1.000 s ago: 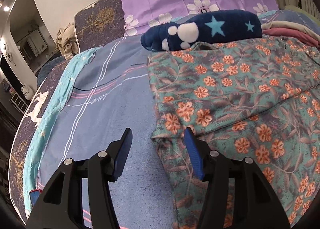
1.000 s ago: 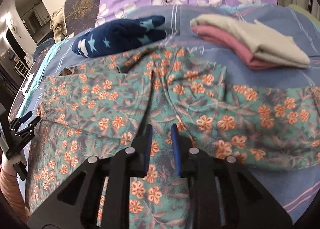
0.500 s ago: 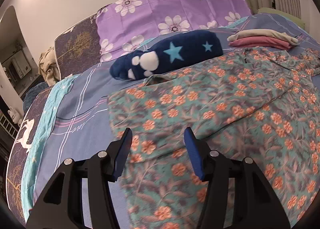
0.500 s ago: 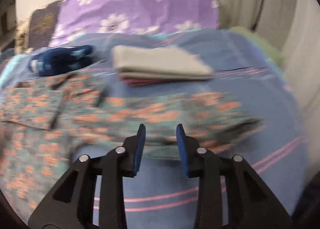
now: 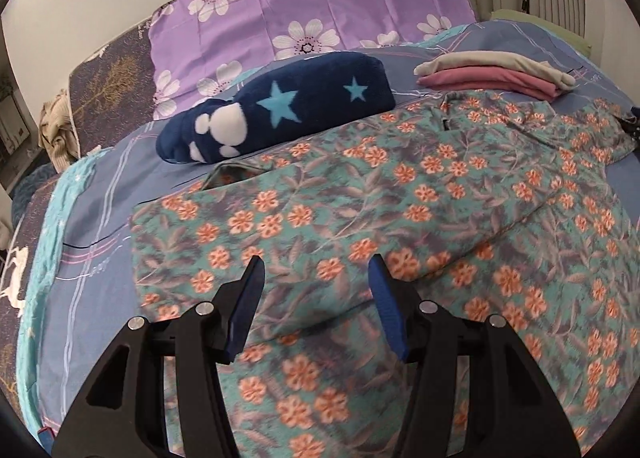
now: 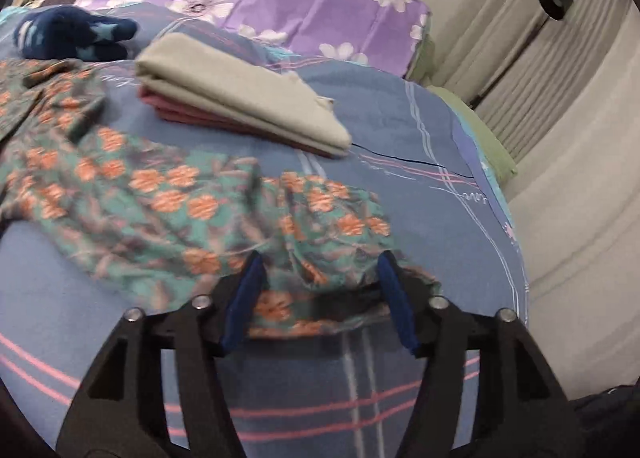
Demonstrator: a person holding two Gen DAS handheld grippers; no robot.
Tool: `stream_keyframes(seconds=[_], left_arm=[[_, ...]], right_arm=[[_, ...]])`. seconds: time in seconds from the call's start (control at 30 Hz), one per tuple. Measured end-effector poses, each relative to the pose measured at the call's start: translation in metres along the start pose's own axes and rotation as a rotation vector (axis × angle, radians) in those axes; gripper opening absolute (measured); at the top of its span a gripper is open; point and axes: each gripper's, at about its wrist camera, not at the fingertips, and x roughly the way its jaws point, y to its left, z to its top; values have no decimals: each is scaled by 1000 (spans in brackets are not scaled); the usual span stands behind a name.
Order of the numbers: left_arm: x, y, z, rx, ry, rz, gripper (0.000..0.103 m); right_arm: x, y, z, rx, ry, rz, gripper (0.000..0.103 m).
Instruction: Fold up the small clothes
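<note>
A teal garment with orange flowers (image 5: 400, 194) lies spread on the bed, its left part folded over the body. My left gripper (image 5: 316, 278) is open and hovers over that folded edge, holding nothing. In the right wrist view the garment's right sleeve (image 6: 240, 210) lies rumpled on the sheet. My right gripper (image 6: 320, 274) is open, its jaws on either side of the sleeve's end, which lies between them.
A dark blue star-patterned bundle (image 5: 280, 114) and a folded grey-and-pink stack (image 5: 496, 74) lie at the back, also in the right wrist view (image 6: 240, 106). Purple flowered pillow (image 5: 312, 6) behind. The bed's right edge and curtain (image 6: 560, 138) are close.
The left gripper moved right, over the folded garment. The right gripper swung right to the sleeve's end and opened wide from nearly shut.
</note>
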Motion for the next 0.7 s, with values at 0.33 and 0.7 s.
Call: stream_keyframes(seconds=[0.33, 0.7], left_arm=[[31, -1, -3, -50, 50, -71, 57], [2, 21, 0, -205, -23, -352, 57]], right_arm=[[-34, -61, 23, 623, -16, 560, 9], [-120, 148, 94, 266, -95, 1031, 9]])
